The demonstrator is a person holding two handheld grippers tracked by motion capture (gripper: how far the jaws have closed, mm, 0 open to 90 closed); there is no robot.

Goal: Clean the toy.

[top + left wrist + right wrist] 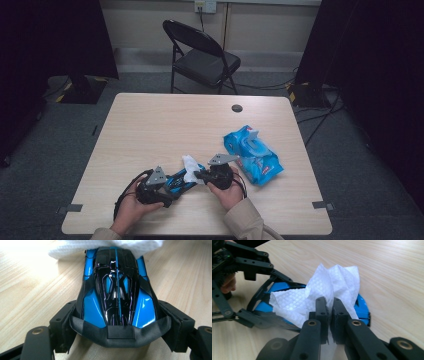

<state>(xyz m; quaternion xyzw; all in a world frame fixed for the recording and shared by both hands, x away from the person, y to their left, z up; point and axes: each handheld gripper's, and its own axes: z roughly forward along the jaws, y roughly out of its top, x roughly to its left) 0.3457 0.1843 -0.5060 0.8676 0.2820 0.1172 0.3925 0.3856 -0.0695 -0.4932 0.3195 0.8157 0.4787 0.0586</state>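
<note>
A blue and black toy car (117, 285) lies on the wooden table (165, 120) near its front edge. My left gripper (120, 325) is shut on the car, with one jaw pressed on each flank at the end nearest the camera. A crumpled white wipe (324, 287) lies draped over the car's far end (362, 305). My right gripper (329, 307) is shut on the wipe, its jaws pinched together on the cloth. In the high view the left gripper (172, 189) and the right gripper (199, 175) meet over the car (177, 182) and the wipe (190, 164).
A blue pack of wet wipes (252, 155) with its lid flipped up lies to the right of the hands. A cable hole (237, 108) sits near the table's far edge. A black folding chair (202, 55) stands beyond the table.
</note>
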